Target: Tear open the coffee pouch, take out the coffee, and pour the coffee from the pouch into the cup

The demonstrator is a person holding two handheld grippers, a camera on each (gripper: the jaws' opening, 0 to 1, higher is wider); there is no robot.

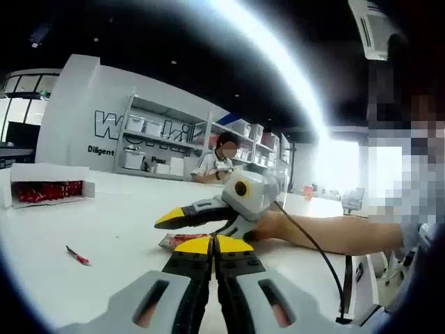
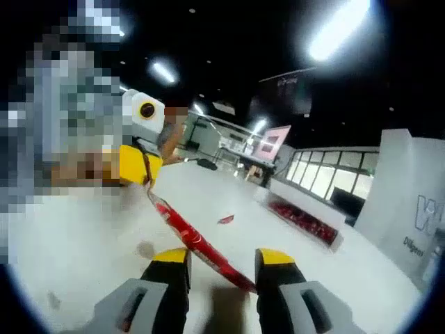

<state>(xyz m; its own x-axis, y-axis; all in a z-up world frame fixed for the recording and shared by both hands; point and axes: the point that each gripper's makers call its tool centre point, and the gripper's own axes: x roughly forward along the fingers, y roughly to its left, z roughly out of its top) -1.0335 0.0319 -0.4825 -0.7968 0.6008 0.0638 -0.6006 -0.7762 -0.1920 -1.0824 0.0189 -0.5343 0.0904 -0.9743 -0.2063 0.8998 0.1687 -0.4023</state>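
Wide white worktop (image 1: 104, 236) spreads under everything, and at its far edge sits an open white box (image 1: 49, 188) packed with red sachets. Over to the grippers: the left gripper (image 1: 212, 245) has its yellow-tipped jaws pressed together, clamped on one end of the coffee pouch (image 2: 198, 243). The right gripper (image 2: 224, 259) has its jaws standing apart, the pouch's other end lying between them, not yet pinched. That pouch is a long, slim red stick, hanging above the worktop. It looks light, thin and floppy, probably slick film, so grip right at the end seam. A small red scrap (image 1: 78, 256) lies loose nearby.
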